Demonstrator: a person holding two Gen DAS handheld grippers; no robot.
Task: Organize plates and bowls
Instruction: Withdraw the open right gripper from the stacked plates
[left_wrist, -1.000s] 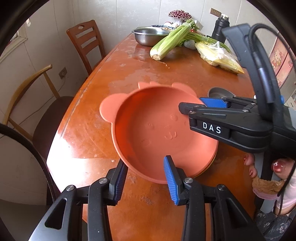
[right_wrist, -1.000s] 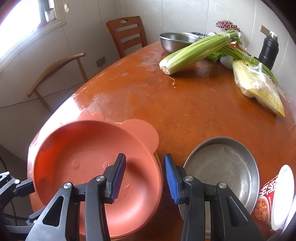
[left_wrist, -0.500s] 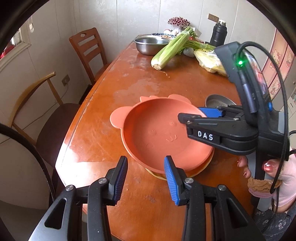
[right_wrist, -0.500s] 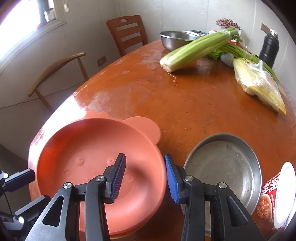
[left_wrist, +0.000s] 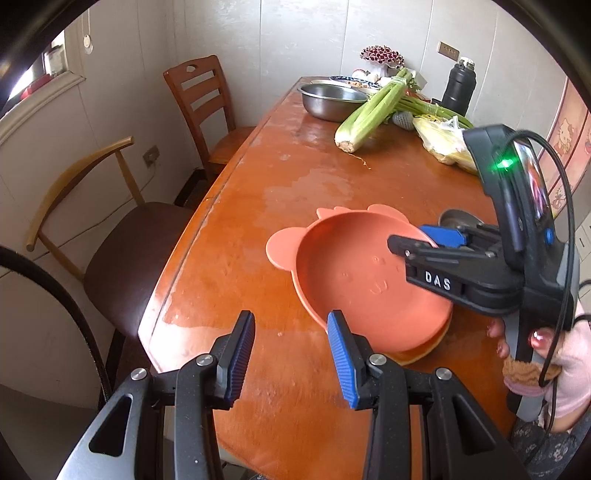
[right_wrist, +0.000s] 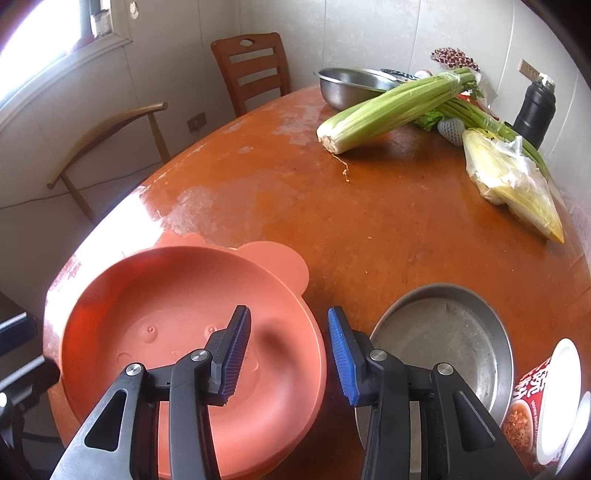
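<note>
**Both tools open over the bowls**

My left tool (left_wrist: 291, 352) hung open and empty above the desk (left_wrist: 258, 206). The orange bowl (right_wrist: 177, 317) sat stacked near the desk's edge. My right tool (right_wrist: 288, 356) gaped over its rim, gripping nothing; the steel plate (right_wrist: 454, 332) lay just beside.

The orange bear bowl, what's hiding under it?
Under the orange bear bowl another dish peeks out: a second pair of ears at the far side and a yellowish rim at the near edge. The rest of it is covered, so its shape and whether more dishes lie beneath can't be seen.
</note>
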